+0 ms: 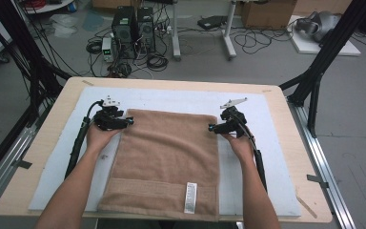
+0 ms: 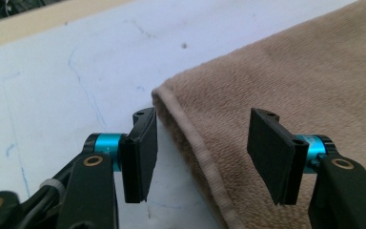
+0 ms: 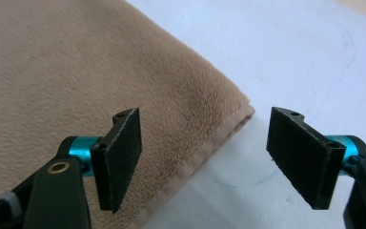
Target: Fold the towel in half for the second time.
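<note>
A tan folded towel (image 1: 167,157) lies flat on a white mat (image 1: 171,98), with a white label (image 1: 190,197) at its near edge. My left gripper (image 1: 129,122) is at the towel's far left corner. In the left gripper view the gripper (image 2: 202,129) is open, its jaws astride the hemmed edge of the towel (image 2: 290,71) without pressing it. My right gripper (image 1: 212,127) is at the far right corner. In the right gripper view the gripper (image 3: 205,138) is open, one pad over the towel (image 3: 76,62) and the other over the bare mat (image 3: 290,52).
The mat covers most of a wooden table (image 1: 290,148). Beyond the far edge, computer towers (image 1: 133,28), tangled cables and cardboard boxes stand on the floor. Black frame legs (image 1: 324,57) rise at both sides of the table.
</note>
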The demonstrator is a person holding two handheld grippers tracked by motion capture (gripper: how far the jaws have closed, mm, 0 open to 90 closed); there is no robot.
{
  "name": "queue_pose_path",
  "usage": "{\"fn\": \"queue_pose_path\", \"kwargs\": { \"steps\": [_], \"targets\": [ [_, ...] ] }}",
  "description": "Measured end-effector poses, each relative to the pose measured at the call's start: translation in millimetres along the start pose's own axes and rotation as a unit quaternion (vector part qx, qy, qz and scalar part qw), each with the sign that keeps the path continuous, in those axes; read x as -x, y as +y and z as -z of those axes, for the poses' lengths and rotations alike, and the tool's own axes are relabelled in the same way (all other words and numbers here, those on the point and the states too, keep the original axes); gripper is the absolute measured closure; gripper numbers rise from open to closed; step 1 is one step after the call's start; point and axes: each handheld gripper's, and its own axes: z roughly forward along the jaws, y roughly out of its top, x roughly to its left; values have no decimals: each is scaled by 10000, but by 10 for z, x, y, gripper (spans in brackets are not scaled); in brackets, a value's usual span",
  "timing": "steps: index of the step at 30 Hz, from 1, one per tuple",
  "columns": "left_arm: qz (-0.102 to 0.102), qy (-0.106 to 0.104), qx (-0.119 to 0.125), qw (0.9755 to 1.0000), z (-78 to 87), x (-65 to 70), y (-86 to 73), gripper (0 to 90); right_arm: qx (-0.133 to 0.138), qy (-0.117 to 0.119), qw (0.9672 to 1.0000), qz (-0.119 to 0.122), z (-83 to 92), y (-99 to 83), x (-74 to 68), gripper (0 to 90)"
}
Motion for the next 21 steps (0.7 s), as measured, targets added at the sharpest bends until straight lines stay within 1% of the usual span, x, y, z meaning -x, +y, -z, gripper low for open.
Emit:
{"fn": "queue_pose_path", "kwargs": {
  "steps": [1, 3, 5, 6, 7, 8, 9, 11, 13, 14, 15, 16, 17, 19, 21],
  "targets": [
    [15, 25, -66, 10000, -23, 0, -13, 466, -44, 12, 10000, -14, -26, -11, 4, 279],
    [80, -16, -217, 9997, -64, -7, -45, 478, -131, 32, 9999, -43, -80, -34, 3, 291],
    [188, -162, -229, 9994, -78, -12, -62, 519, -207, 111, 9997, -70, -137, -57, -2, 324],
    [203, -214, -220, 9993, -81, -14, -66, 553, -209, 167, 9995, -136, -158, -70, -7, 342],
    [187, -249, -214, 9993, -79, -10, -67, 579, -161, 212, 9994, -218, -167, -80, -2, 350],
    [137, -303, -209, 9992, -77, -1, -66, 612, -131, 195, 9993, -300, -168, -86, -2, 356],
    [85, -322, -227, 9992, -76, 6, -62, 655, -137, 187, 9992, -329, -166, -88, -7, 376],
    [169, -366, -242, 9989, -80, 11, -56, 706, -157, 293, 9989, -331, -151, -85, -14, 478],
    [385, -419, -251, 9981, -82, -11, -59, 731, -188, 363, 9986, -333, -148, -76, -27, 554],
    [456, -458, -248, 9976, -83, -17, -60, 755, -174, 449, 9982, -350, -147, -75, -27, 601],
    [490, -499, -244, 9973, -85, -21, -60, 776, -165, 514, 9978, -391, -149, -76, -24, 637],
    [513, -519, -234, 9971, -87, -17, -60, 799, -184, 606, 9971, -429, -146, -75, -22, 717],
    [479, -517, -260, 9972, -82, -17, -57, 809, -186, 793, 9957, -431, -146, -72, -22, 784],
    [409, -462, -260, 9978, -68, -16, -49, 818, -194, 769, 9964, -309, -144, -55, -49, 805],
    [382, -429, -202, 9981, -41, -18, -39, 823, -195, 758, 9967, -222, -122, -43, -50, 813]
  ]
}}
